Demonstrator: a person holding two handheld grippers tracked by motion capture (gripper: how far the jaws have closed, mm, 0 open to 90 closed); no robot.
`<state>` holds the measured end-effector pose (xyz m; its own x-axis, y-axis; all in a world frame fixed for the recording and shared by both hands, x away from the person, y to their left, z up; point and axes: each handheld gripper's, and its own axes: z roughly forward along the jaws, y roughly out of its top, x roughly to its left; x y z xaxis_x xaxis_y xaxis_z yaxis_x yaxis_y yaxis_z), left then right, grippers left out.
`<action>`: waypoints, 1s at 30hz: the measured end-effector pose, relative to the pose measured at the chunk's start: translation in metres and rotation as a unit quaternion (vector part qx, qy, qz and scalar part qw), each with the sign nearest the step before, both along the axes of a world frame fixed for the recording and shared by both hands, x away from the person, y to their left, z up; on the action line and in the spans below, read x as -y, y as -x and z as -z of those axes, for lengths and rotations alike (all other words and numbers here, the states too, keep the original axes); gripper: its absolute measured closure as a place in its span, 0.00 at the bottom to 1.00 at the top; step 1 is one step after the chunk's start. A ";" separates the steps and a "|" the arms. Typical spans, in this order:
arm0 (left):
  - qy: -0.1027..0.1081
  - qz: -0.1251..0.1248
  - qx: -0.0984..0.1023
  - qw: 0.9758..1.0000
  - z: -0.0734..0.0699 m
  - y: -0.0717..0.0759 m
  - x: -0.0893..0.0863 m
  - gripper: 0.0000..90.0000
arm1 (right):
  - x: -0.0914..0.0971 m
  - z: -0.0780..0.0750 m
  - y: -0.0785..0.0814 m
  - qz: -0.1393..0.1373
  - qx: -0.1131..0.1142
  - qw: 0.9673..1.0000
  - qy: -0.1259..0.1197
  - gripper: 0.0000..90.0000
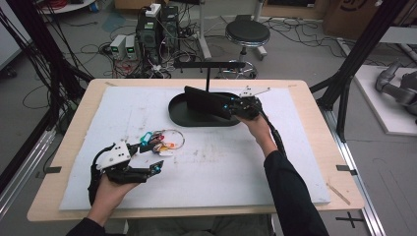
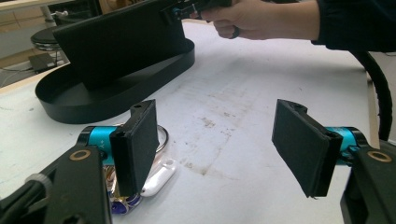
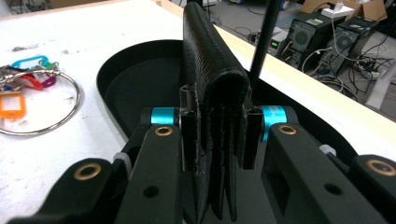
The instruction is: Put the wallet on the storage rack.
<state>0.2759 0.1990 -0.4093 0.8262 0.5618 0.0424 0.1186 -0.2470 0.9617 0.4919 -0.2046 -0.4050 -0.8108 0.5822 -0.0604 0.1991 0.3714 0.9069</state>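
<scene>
A wallet [image 1: 206, 103] stands on edge over the oval tray [image 1: 179, 115] at the surface's [image 1: 221, 162] far middle. A key ring [image 1: 164, 139] lies nearer, to the tray's left.
</scene>
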 end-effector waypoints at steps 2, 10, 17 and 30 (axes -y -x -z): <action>-0.008 0.003 -0.001 1.000 0.001 0.000 0.001 0.35 | 0.002 0.002 -0.002 0.002 -0.003 1.000 -0.006 0.85; -0.012 0.011 -0.005 1.000 0.003 -0.001 0.004 0.35 | 0.009 0.009 -0.008 0.019 -0.020 1.000 0.008 0.82; -0.017 0.009 -0.005 1.000 0.004 -0.002 0.005 0.35 | 0.013 0.011 -0.009 0.047 -0.031 0.998 0.036 0.71; -0.019 0.009 -0.005 1.000 0.004 -0.005 0.005 0.35 | 0.019 0.001 -0.003 0.091 -0.018 0.995 0.028 0.52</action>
<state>0.2804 0.1943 -0.4131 0.8368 0.5447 0.0548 0.1241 -0.2862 0.9501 0.4946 -0.2238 -0.4055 -0.6946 0.7160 -0.0693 0.3004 0.3763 0.8765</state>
